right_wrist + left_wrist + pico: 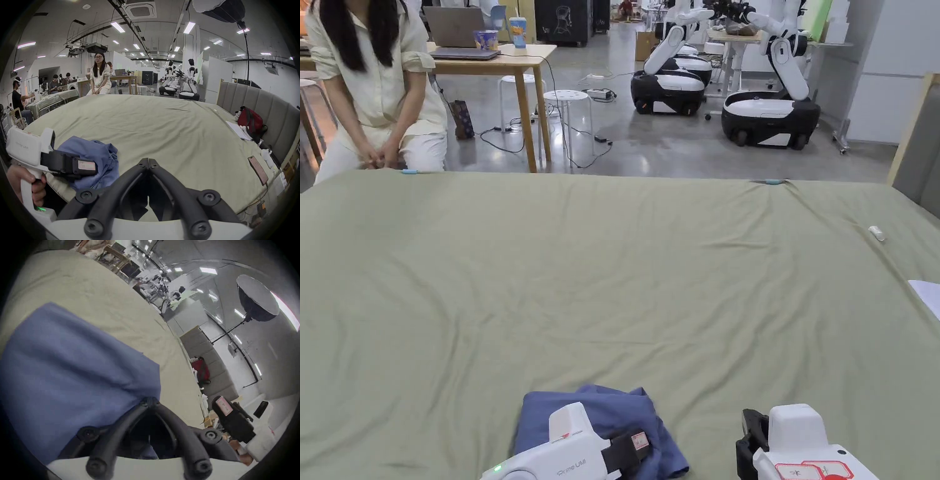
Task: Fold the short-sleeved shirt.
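Bed [612, 262] under olive sheet, near edge: blue shirt [90, 155] bunched, left gripper [150, 400] fingers clamped on a fold, likely to lift. Right gripper [148, 160] fingers together, empty, beside it.

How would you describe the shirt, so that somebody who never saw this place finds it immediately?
Start from the large bed under an olive-green sheet. At its near edge lies the blue shirt, bunched in a crumpled heap, with the left gripper shut on its fabric. It is the one blue cloth on the green sheet.
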